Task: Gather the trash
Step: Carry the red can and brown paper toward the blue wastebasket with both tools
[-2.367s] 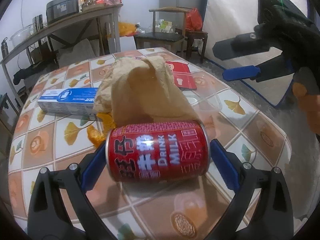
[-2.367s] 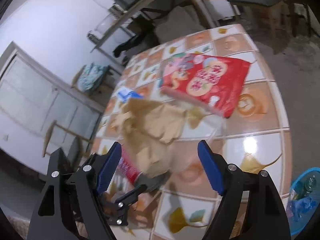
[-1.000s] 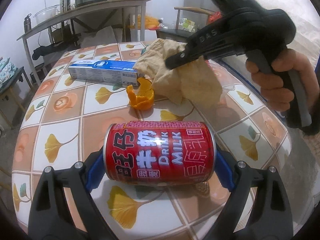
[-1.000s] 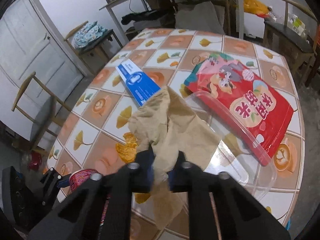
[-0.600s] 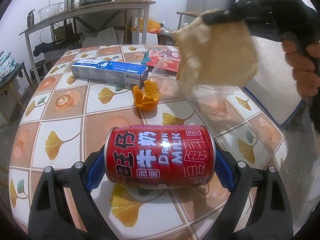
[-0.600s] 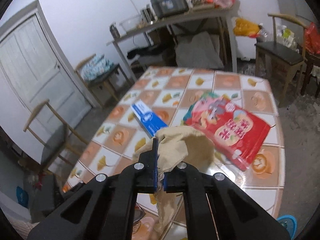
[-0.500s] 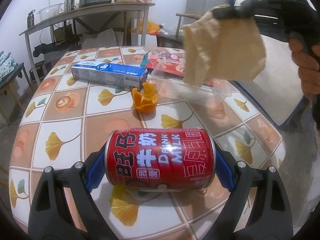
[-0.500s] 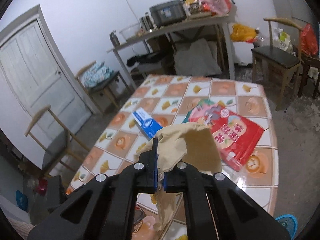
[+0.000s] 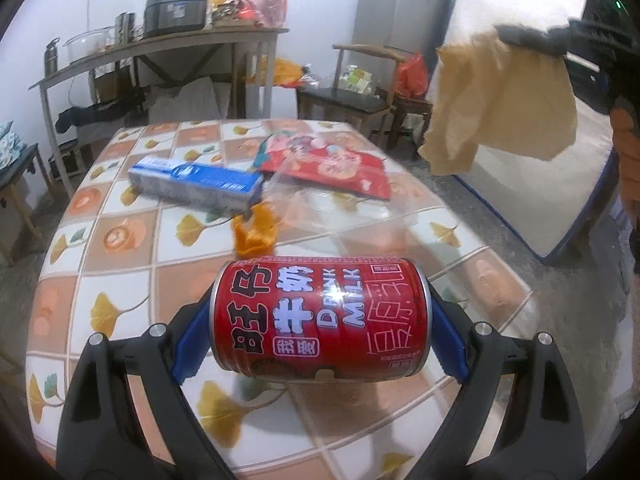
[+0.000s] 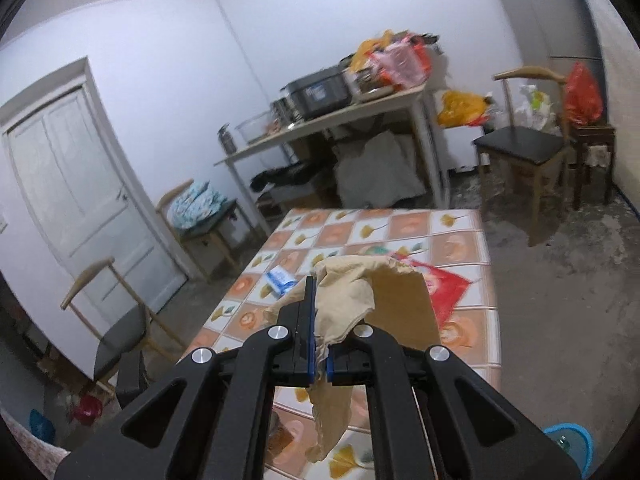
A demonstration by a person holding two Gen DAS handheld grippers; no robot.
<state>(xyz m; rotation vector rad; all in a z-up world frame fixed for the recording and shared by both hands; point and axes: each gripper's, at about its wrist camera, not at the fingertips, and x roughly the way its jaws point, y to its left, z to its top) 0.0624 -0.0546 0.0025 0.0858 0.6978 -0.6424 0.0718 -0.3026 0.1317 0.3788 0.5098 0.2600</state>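
My left gripper [image 9: 320, 320] is shut on a red milk drink can [image 9: 320, 316], gripped by its two ends and held sideways just above the tiled table [image 9: 132, 276]. My right gripper [image 10: 318, 320] is shut on a crumpled brown paper bag [image 10: 360, 300], which hangs from its pads high above the table. In the left wrist view that paper bag [image 9: 500, 104] dangles at the upper right, off the table's right edge, under the right gripper [image 9: 532, 38]. An orange peel [image 9: 256, 234], a blue toothpaste box [image 9: 196, 188], a clear plastic lid [image 9: 340, 216] and a red snack bag [image 9: 332, 164] lie on the table.
A blue bin [image 10: 572, 448] stands on the floor at the table's near right. A mattress [image 9: 552, 184] leans on the right. A chair [image 10: 524, 148] and a cluttered shelf table [image 10: 340, 120] stand behind; a door [image 10: 80, 200] and more chairs are on the left.
My right gripper has lifted the paper bag off the table and swung it up and to the right. My left gripper has raised the can slightly.
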